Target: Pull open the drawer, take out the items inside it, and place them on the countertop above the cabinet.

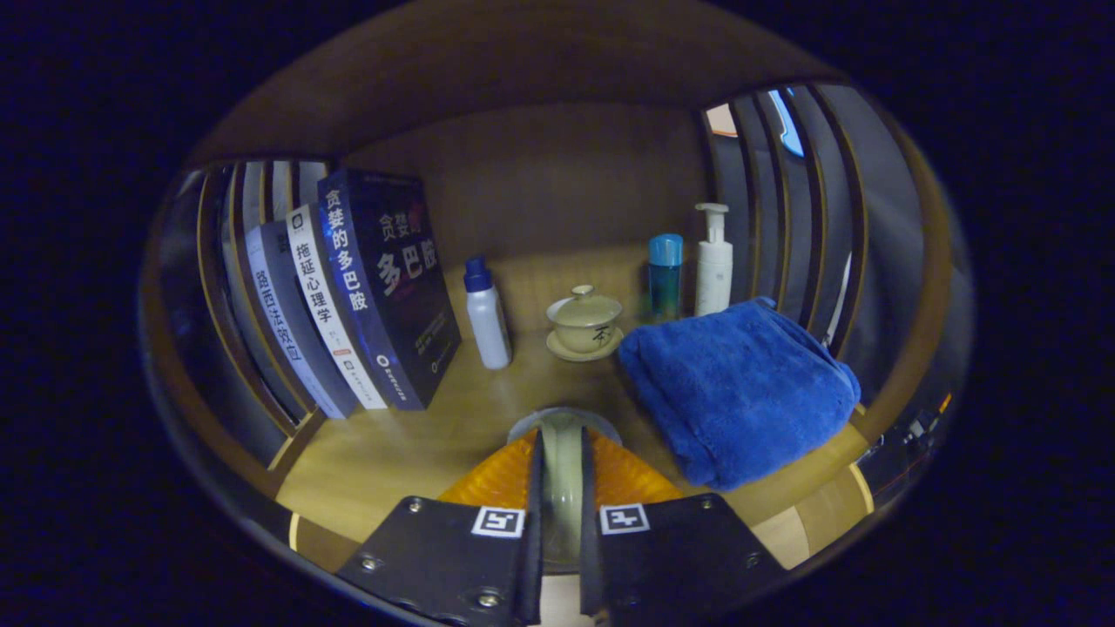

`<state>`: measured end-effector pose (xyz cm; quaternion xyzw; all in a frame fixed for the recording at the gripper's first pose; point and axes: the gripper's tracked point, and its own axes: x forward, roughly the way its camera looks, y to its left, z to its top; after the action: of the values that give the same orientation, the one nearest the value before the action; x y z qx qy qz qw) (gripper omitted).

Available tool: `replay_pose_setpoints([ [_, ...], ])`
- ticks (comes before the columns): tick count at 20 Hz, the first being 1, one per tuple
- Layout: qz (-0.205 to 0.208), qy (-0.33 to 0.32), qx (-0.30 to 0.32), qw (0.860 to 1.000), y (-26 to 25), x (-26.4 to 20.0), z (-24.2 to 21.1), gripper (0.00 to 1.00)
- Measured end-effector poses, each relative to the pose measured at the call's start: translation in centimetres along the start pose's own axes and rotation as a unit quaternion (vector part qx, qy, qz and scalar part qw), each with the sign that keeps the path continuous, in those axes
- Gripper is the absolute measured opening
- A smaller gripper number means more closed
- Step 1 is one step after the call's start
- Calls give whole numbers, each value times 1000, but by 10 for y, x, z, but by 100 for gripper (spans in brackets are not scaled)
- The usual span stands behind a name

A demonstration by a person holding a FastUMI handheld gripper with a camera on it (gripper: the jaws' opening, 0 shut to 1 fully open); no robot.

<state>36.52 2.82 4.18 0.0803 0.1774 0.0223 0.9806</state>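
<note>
Pale, round and thin-edged, an item (562, 461) sits pinched between both fingers of my gripper (562, 522), above the countertop's (392, 453) front edge. I judge I should lower it level, clear of the towel (740, 401), then release.

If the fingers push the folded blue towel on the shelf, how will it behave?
The blue towel looks soft and thick, so it would likely bunch or unfold rather than slide whole. It seems unbreakable. The fingers are shut on a thin pale object.
</note>
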Motion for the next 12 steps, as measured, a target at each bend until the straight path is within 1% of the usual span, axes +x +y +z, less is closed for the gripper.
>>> replay_pose_setpoints([
  [1,-7,5,-8,1000,-3,0,-4,22],
  [2,-11,9,-18,1000,-5,0,-9,25],
  [5,-7,-5,-55,998,-2,-13,-10,64],
  [7,0,-32,-69,997,2,-36,-3,63],
  [8,8,-46,-72,996,6,-49,-4,65],
  [9,10,-52,-72,996,8,-64,-7,74],
  [11,13,-75,-63,995,4,-94,-13,73],
  [12,10,-90,-48,995,0,-107,-17,74],
])
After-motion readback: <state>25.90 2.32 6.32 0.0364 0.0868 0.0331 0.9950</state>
